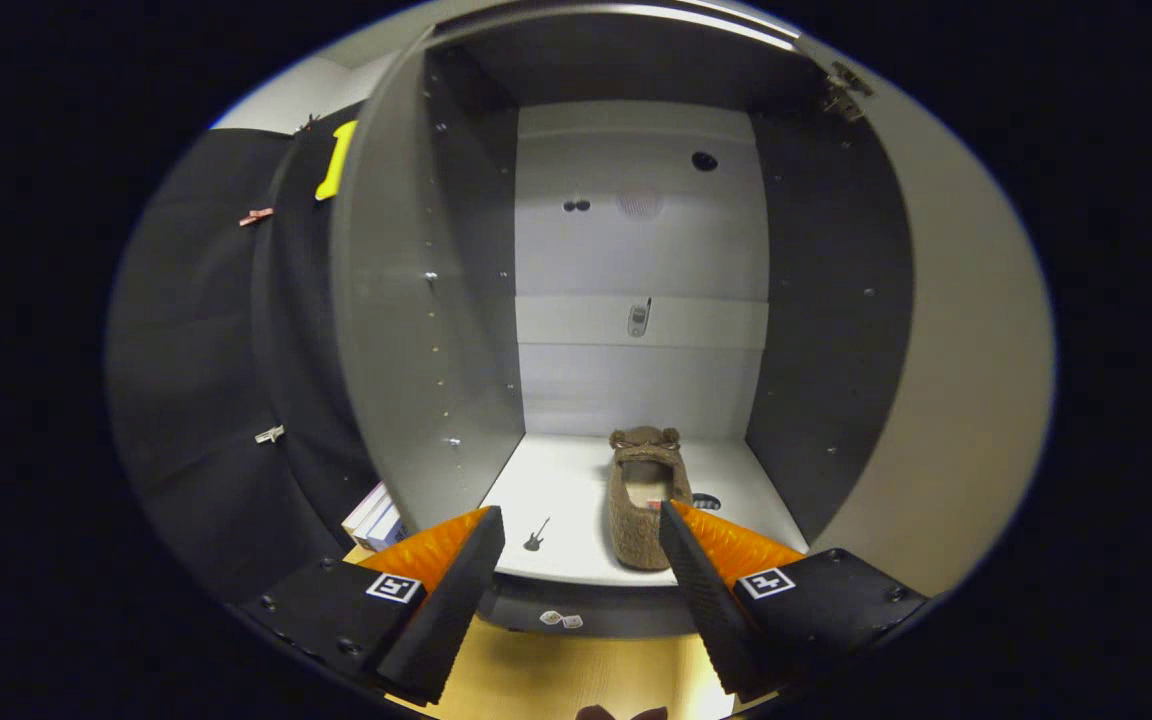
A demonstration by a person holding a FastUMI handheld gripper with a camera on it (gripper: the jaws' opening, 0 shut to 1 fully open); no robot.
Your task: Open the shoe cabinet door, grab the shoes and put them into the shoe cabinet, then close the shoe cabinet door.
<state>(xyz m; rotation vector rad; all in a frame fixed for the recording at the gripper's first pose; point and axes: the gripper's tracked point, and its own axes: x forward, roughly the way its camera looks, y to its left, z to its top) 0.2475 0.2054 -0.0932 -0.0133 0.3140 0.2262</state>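
We are looking straight into the open grey shoe cabinet [636, 300], which is taking the middle of the frame. Its door [946, 400] is standing swung out at the right side, with a metal hinge [846, 92] showing at the upper right. On the white bottom shelf [556, 490], in the lower middle of the frame, a brown fuzzy slipper [644, 500] is lying with its toe toward the back wall and its heel at the front edge of the shelf. A small black guitar-shaped sticker [535, 535] is lying on the shelf to the left of the slipper.

The gripper [581, 545], with black fingers [451, 600] and orange ribbed backs, is showing at the bottom of the frame. Its fingers are standing wide apart and are holding nothing. The slipper is sitting just ahead of them, near the tip of the right finger; we cannot tell whether that tip is touching it. Below the fingers a light wooden floor [576, 670] is showing.
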